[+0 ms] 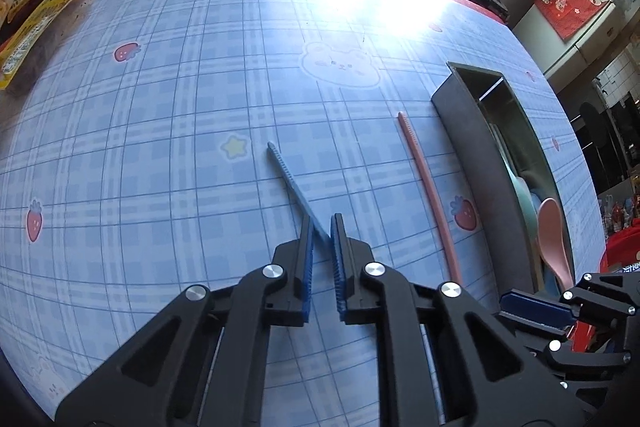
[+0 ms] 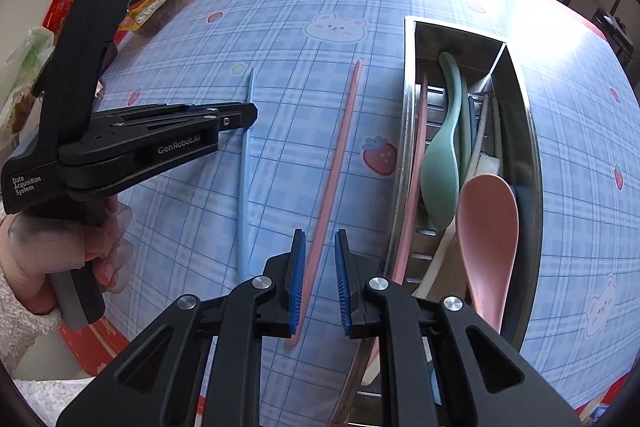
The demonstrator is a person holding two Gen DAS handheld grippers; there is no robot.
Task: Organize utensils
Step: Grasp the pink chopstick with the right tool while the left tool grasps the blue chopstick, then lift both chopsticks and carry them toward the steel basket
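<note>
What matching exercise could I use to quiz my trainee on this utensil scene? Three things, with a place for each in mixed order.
Things:
1. blue chopstick
2. pink chopstick
3. green spoon

Places:
A. inside the metal tray
B. on the tablecloth, its near part between the open fingers of the right hand-held gripper
C. on the tablecloth, in front of the left hand-held gripper

Pairs: 1-C, 2-B, 3-A
</note>
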